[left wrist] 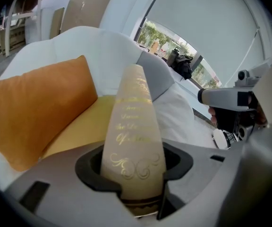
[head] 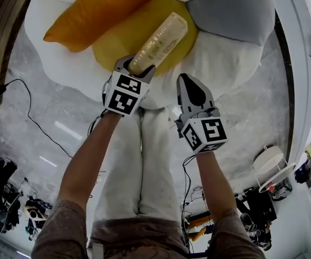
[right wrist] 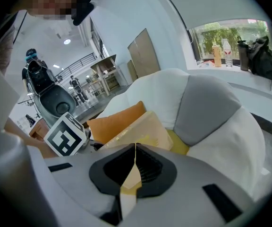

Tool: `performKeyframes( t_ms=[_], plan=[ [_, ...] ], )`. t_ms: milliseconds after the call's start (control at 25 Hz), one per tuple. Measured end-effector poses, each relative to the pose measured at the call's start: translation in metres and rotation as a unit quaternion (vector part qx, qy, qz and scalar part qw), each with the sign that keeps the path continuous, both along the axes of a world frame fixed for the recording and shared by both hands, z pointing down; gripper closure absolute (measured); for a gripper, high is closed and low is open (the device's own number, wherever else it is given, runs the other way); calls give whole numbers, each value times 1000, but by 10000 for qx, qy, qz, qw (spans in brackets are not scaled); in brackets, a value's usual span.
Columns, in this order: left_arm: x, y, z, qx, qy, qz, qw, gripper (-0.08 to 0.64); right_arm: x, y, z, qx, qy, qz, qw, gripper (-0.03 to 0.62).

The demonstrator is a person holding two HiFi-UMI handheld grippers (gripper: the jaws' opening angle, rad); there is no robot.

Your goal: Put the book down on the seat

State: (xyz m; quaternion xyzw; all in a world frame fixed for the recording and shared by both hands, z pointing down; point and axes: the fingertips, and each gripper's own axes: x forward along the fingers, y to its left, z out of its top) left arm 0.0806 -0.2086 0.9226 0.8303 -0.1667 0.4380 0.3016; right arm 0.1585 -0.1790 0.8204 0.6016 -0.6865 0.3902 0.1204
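Observation:
The book (head: 158, 42) is beige with gold lettering, and my left gripper (head: 136, 69) is shut on its near end. It sticks out over the yellow seat (head: 117, 45) of a white flower-shaped chair (head: 220, 63), slightly above the cushion. In the left gripper view the book (left wrist: 133, 126) stands up between the jaws of the left gripper (left wrist: 133, 183), in front of the yellow seat (left wrist: 81, 126). My right gripper (head: 188, 82) hovers just right of the book, jaws together and empty. In its own view the right gripper (right wrist: 135, 148) shows its tips meeting, with the book (right wrist: 145, 126) beyond.
An orange cushion (head: 96, 12) lies at the seat's left and a grey cushion (head: 234, 9) at its right. The person's legs (head: 144, 161) stand at the chair's front edge. A black cable (head: 31, 120) crosses the marble floor on the left. A white round table (head: 271, 163) stands at the right.

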Motion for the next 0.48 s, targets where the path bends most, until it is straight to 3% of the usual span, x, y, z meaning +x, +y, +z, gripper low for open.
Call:
performKeyframes(
  t_ms=[480],
  plan=[
    [-12, -23, -3, 557, -301, 135, 9979, 273, -4, -7, -3, -16, -75, -27, 10000, 571]
  ],
)
